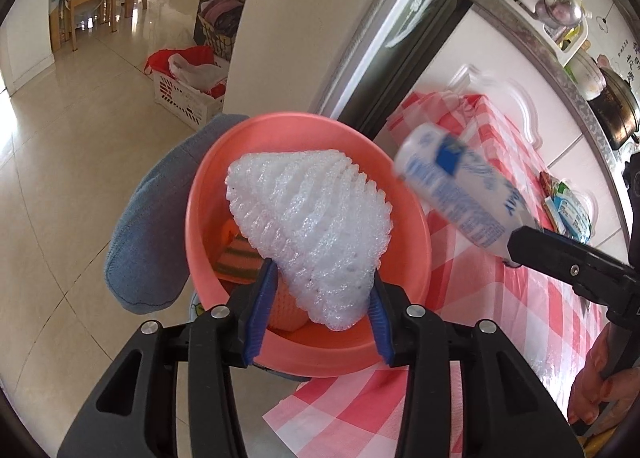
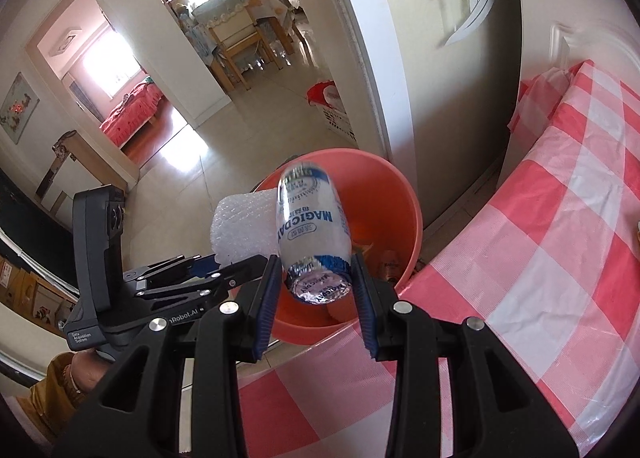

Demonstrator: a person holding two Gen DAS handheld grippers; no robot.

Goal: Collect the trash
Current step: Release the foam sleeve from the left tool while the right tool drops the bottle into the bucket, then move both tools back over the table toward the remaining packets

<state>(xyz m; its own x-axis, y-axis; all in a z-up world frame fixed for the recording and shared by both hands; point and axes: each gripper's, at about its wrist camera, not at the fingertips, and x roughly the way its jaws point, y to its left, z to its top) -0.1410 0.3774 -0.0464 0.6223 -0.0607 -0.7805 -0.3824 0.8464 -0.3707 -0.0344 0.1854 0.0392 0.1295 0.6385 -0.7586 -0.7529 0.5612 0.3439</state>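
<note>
Left gripper point(image 1: 320, 298) jaws closed on white foam fruit net point(image 1: 308, 226), held over pink basin point(image 1: 400, 358) just off the near-left corner of the surface with red-white checked cloth point(image 1: 560, 298). Right gripper point(image 2: 316, 290) jaws clamped on neck end of plastic bottle point(image 2: 308, 218), blue-white label, bottle tilted above the basin point(image 2: 408, 226). Orange-green striped item point(image 1: 236, 254) inside basin, under the net.

Left wrist view only: blue cloth point(image 1: 152, 218) beside basin's left side, snack packets point(image 1: 568, 206) at far right edge of surface, white crate with red bag point(image 1: 188, 94) on floor, bottle point(image 1: 452, 186) motion-blurred, right gripper point(image 1: 516, 254) side-on.

Right wrist view only: left gripper point(image 2: 212, 264) body with camera housing, net point(image 2: 244, 226) seen side-on beside bottle, small can-like thing point(image 2: 390, 268) in basin bottom, too blurred to name, bedroom doorway beyond.
</note>
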